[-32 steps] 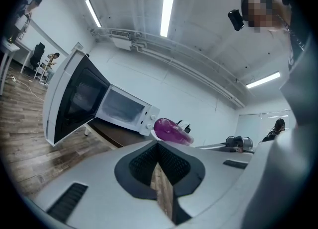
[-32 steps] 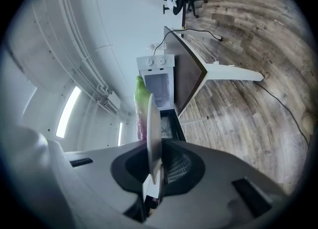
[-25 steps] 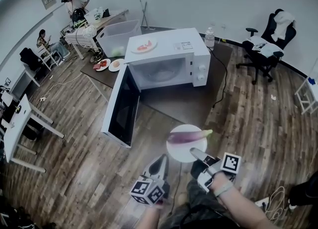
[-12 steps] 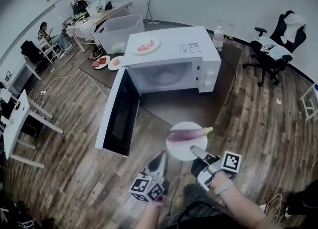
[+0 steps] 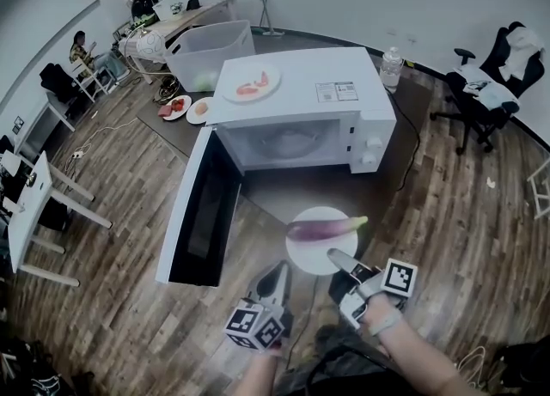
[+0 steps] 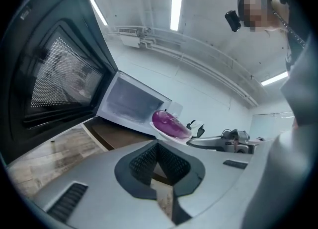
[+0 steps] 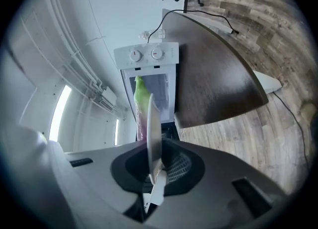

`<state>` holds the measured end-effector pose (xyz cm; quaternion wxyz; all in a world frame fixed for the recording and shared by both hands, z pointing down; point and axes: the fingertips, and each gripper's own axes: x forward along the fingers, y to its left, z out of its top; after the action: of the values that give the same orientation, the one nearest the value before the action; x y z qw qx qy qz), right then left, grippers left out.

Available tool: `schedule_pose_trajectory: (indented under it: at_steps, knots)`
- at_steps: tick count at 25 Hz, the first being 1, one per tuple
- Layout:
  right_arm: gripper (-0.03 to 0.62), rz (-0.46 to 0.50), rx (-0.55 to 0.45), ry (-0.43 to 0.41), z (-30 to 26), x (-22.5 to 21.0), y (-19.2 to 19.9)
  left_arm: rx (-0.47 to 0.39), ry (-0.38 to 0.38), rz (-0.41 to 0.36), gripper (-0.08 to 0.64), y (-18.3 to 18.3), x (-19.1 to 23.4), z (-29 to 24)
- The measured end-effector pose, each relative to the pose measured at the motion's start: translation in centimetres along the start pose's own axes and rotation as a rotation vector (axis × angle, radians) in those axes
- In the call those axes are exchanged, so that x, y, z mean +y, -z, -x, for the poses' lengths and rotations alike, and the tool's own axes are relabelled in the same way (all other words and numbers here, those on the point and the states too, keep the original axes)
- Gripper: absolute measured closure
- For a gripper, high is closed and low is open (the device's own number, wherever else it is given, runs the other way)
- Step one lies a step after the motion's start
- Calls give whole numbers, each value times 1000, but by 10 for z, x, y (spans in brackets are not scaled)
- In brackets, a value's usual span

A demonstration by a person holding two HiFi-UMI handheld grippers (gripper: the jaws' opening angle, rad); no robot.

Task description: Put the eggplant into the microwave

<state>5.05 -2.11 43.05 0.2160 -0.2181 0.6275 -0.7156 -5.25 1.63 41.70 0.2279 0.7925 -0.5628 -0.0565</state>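
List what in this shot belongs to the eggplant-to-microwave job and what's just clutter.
In the job:
- eggplant
- white plate under it
- right gripper, shut on that plate's rim
- microwave, door open

Lying about:
- plate of red slices on the microwave's top
- water bottle
- clear bin
- office chair

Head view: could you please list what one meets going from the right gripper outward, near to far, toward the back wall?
Right gripper, shut on the round white plate → long purple eggplant lying on that plate → dark brown table → white microwave, door open → clear plastic tub.
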Motion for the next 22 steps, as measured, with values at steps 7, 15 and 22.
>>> schedule_pose_trajectory:
  at_steps: [7, 15, 22]
  knots:
    - [569, 10, 27, 6, -21, -8, -22, -4, -29, 9, 558, 5, 13, -20]
    - [568, 9, 65, 13, -46, -22, -34, -7, -58, 11, 558, 12, 32, -33]
    - [569, 0, 61, 2, -72, -25, -48, -31, -56, 10, 558, 1, 47, -50]
